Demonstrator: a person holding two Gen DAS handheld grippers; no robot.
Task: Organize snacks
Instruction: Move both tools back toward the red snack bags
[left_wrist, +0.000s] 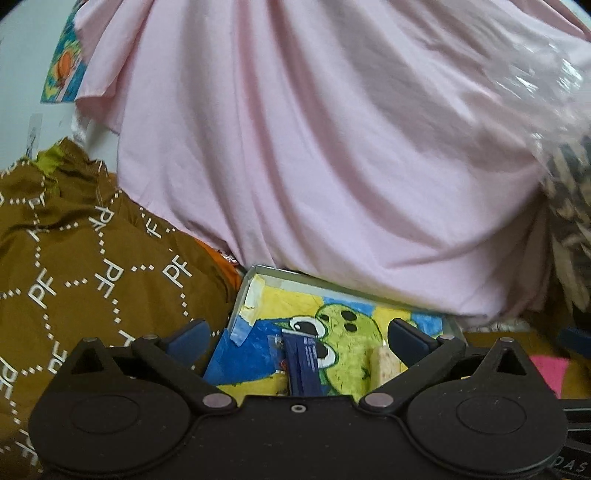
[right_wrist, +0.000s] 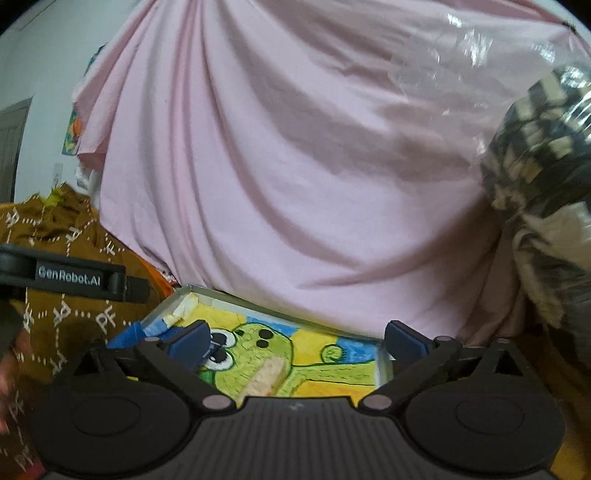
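Note:
A shallow tray lined with a green frog drawing lies below both grippers; it also shows in the right wrist view. In it lie a dark blue snack bar, a pale wafer snack and a blue wrapper. The wafer shows in the right wrist view too. My left gripper is open and empty above the tray. My right gripper is open and empty above the tray.
A pink cloth hangs close behind the tray and fills most of both views. A brown patterned fabric lies at the left. A clear bag with a checkered item sits at the right. A pink packet lies right of the tray.

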